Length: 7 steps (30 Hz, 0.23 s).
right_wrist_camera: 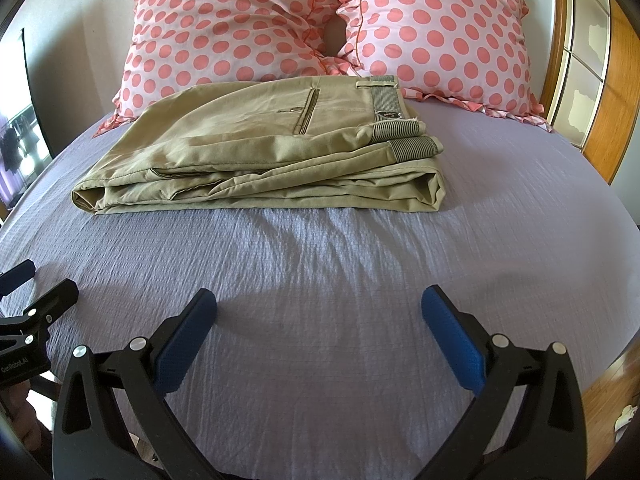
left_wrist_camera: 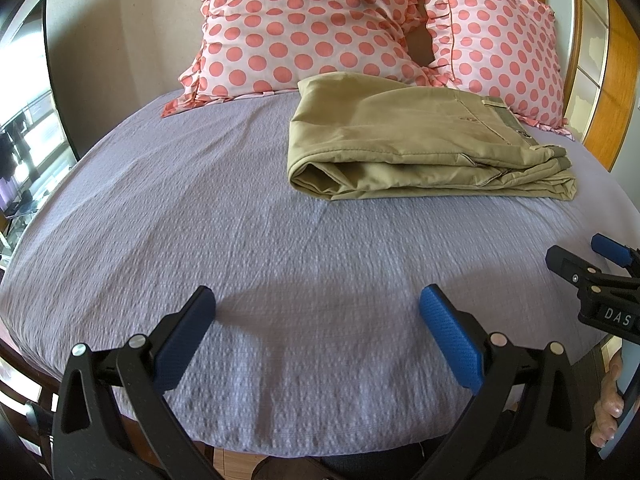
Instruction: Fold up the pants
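Khaki pants [left_wrist_camera: 408, 140] lie folded in a flat stack on the lavender bed sheet [left_wrist_camera: 240, 240], just in front of the pillows; in the right wrist view the pants [right_wrist_camera: 260, 152] show a striped waistband at the right end. My left gripper [left_wrist_camera: 318, 300] is open and empty, low over the sheet near the bed's front edge, well short of the pants. My right gripper [right_wrist_camera: 320, 300] is open and empty too, also near the front edge. The right gripper shows at the right edge of the left wrist view [left_wrist_camera: 596, 264].
Two pink polka-dot pillows [right_wrist_camera: 224, 28] [right_wrist_camera: 444, 36] lean at the head of the bed behind the pants. A wooden frame [right_wrist_camera: 608, 120] runs along the bed's right side. A pale wall is at the left.
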Motion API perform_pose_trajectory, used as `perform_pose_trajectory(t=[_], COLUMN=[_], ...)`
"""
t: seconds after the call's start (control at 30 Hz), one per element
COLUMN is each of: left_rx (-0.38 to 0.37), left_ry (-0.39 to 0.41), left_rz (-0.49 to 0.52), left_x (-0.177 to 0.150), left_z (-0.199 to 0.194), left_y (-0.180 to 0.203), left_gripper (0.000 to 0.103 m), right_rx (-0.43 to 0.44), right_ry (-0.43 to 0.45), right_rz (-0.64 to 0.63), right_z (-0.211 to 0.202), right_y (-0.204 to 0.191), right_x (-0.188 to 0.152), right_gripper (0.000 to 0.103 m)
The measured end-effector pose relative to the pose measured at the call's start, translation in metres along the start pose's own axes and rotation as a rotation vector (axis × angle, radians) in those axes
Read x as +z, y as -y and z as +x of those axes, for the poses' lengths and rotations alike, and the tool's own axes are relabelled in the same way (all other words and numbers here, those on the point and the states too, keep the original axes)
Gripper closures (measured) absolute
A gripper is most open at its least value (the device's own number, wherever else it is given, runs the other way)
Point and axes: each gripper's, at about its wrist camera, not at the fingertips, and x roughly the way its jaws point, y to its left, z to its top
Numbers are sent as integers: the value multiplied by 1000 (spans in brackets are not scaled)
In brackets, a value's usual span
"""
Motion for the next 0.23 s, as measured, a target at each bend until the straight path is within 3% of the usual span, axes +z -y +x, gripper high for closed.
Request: perform_pose_trajectory(t=[0.23], left_rx=[4], left_ry=[-12], left_rz=[0], left_x=[4], left_z=[1], left_y=[1], left_gripper=[2], right_rx=[0], right_ry=[0], right_rz=[0], right_z=[0], right_y=[0], right_x=[0], right_gripper=[1])
